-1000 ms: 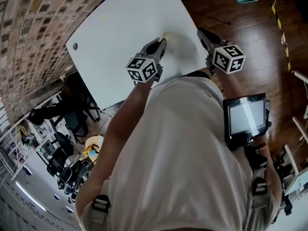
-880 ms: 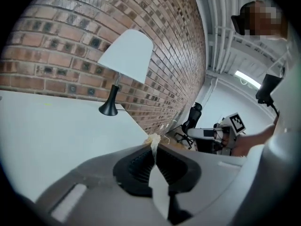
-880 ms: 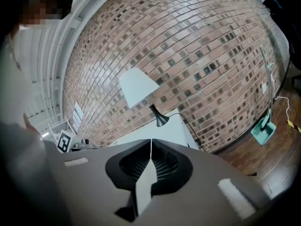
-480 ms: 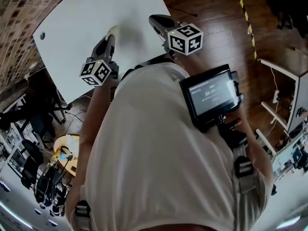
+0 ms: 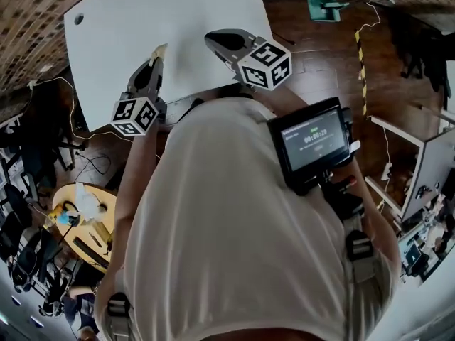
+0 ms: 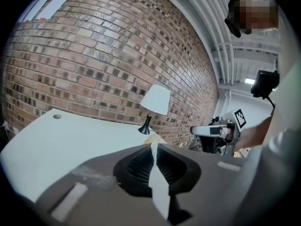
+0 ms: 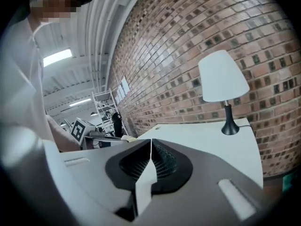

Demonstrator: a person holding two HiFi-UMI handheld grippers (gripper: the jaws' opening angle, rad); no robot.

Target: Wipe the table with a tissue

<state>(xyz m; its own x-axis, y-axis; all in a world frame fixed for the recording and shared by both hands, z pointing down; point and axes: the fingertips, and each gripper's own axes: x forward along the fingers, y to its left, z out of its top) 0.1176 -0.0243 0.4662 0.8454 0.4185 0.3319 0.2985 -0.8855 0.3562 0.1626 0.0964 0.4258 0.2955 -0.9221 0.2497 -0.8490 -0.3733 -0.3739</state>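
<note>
i have the left gripper [image 5: 157,61] clenched on the tissue [image 5: 161,50], which pokes from its tips over the white table [image 5: 128,20] near the front edge. the right gripper [image 5: 212,40] is pinched together, empty, by the near right corner. bare tabletop runs ahead to a lamp [image 7: 222,79] and the brick wall [image 6: 94,55]

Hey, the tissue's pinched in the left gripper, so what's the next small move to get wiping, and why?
Probably lower the left gripper until the tissue meets the white table. Its fingers are shut on the tissue, but the left gripper view shows it aimed nearly level, seemingly above the tabletop near its front edge, so no wiping contact looks made.
</note>
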